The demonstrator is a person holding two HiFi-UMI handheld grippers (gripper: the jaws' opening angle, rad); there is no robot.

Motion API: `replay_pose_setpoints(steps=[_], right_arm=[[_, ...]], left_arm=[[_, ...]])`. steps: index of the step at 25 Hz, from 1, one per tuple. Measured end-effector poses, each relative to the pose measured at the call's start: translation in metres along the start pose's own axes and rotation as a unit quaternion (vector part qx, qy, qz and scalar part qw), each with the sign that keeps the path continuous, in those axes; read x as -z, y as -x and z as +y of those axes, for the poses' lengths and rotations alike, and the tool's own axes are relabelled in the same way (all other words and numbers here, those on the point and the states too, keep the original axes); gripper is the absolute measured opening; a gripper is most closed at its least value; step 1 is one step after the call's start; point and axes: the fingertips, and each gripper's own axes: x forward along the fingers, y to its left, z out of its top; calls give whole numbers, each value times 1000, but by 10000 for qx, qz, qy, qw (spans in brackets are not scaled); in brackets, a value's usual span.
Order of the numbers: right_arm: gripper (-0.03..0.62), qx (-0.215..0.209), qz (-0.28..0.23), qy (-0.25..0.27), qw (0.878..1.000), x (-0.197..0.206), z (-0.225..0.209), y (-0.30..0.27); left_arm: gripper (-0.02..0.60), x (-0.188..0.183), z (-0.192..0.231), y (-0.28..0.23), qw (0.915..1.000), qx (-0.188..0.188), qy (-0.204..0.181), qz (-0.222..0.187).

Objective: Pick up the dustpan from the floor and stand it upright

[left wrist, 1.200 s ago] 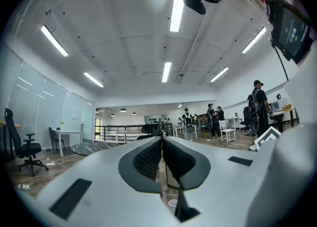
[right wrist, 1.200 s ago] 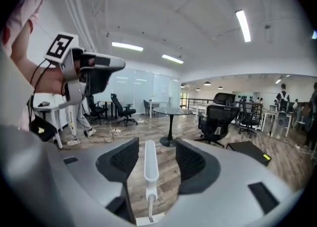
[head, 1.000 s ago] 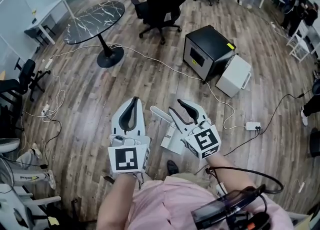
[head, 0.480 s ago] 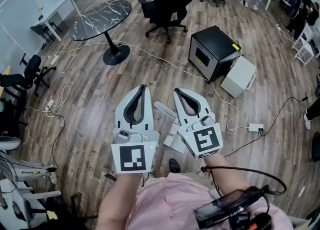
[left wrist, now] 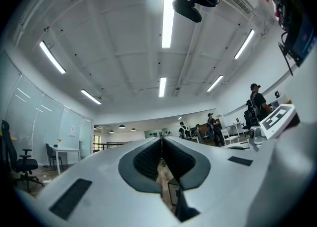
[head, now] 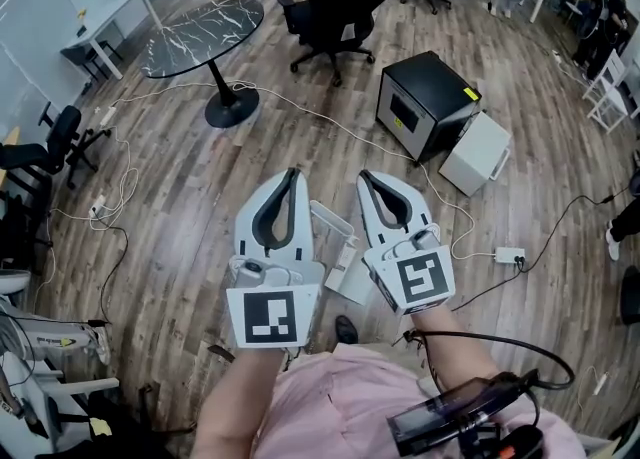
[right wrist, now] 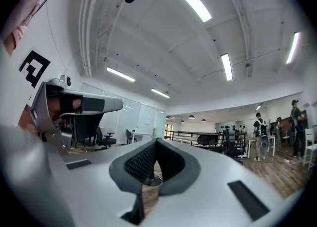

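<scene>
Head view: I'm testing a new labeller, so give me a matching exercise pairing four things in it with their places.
Things:
1 round table
2 black cabinet
3 power strip
4 dustpan

Places:
a between the left tool and the right tool
b beside a white box
c upper left, dark marbled top
d on the floor, right of the right tool

Pairs: 1-c, 2-b, 3-d, 4-a

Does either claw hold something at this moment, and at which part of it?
Nothing is held. The left claw and the right claw are both shut and empty; the dustpan lies on the floor beneath them.
</scene>
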Motion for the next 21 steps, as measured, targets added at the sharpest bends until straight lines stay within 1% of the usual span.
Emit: replay_pose_setpoints(steps=[5,9,21], right_arm=[[0,12,111,-2,9999,-4,1,-2],[0,-112,-191,23,9998,-8,4,-4],[1,-143,-227,62,9996,-9,5,-9]], left_arm=[[15,-1,3,1,10000,-38,-29,-2],[15,-2,4,2,10000,-64,-62,-3],[15,-1,6,1,9999,-82,-103,23]])
